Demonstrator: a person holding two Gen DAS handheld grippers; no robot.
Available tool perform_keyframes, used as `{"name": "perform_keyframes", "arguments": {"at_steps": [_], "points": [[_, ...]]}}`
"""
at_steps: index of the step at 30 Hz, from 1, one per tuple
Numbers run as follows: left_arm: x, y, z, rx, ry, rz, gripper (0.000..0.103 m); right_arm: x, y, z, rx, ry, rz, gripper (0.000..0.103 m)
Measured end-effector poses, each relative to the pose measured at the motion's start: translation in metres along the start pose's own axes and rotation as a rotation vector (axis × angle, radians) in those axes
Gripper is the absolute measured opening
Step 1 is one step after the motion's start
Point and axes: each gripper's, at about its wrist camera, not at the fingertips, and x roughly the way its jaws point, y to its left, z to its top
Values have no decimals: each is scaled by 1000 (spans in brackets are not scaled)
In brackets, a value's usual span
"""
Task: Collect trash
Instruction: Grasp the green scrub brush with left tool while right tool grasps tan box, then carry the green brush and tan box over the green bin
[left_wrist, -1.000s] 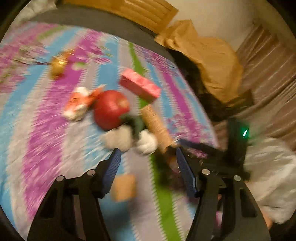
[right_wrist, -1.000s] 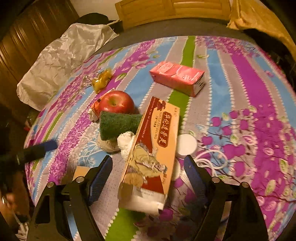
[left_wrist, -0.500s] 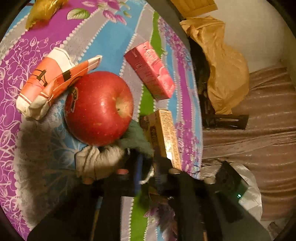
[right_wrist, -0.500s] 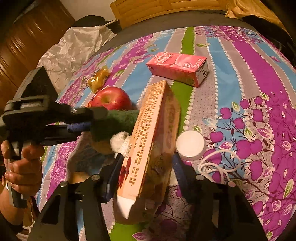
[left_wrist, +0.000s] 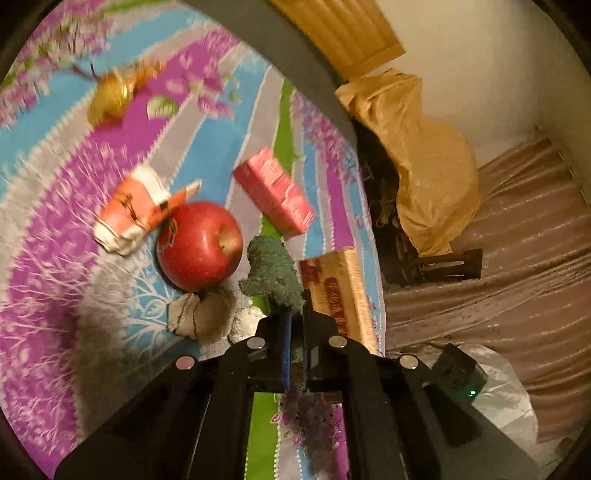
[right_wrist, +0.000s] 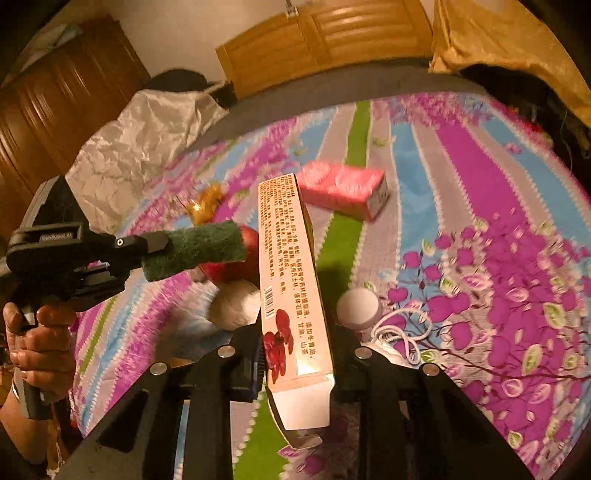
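Observation:
My left gripper (left_wrist: 293, 325) is shut on a green scouring pad (left_wrist: 273, 273) and holds it clear of the striped floral cloth (left_wrist: 55, 258). The right wrist view shows the same pad (right_wrist: 199, 247) sticking out of the left gripper (right_wrist: 155, 243), with a hand on its grip. My right gripper (right_wrist: 295, 343) has a long orange box (right_wrist: 284, 258) on edge between its pads. Its jaws are closing on the box, which is lifted and points away from me. That box (left_wrist: 340, 291) rises just right of the pad in the left wrist view.
On the cloth lie a red apple (left_wrist: 199, 245), a pink carton (left_wrist: 275, 195), a crumpled orange-white wrapper (left_wrist: 133, 210), a gold wrapper (left_wrist: 114, 96), a grey wad (left_wrist: 201, 315), a white lid (right_wrist: 360, 302) and a white cord (right_wrist: 399, 332). A silver bag (right_wrist: 136, 147) sits at the far left edge.
Both grippers have closed from open. The left one took the green pad from beside the apple and raised it. The right one gripped the box, turned it on edge and lifted it.

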Motion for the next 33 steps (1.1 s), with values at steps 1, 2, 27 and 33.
{"name": "perform_keyframes", "arguments": {"at_steps": [1, 2, 27, 33], "points": [[-10, -7, -3, 15, -20, -2, 3, -11, 3, 1, 0, -21, 4, 27], [-17, -11, -3, 29, -30, -6, 3, -22, 6, 1, 3, -42, 8, 27], [-13, -255, -201, 697, 80, -99, 3, -413, -28, -145, 204, -470, -301, 28], [22, -316, -274, 905, 133, -113, 3, -495, -55, -204, 272, -504, -545, 28]]}}
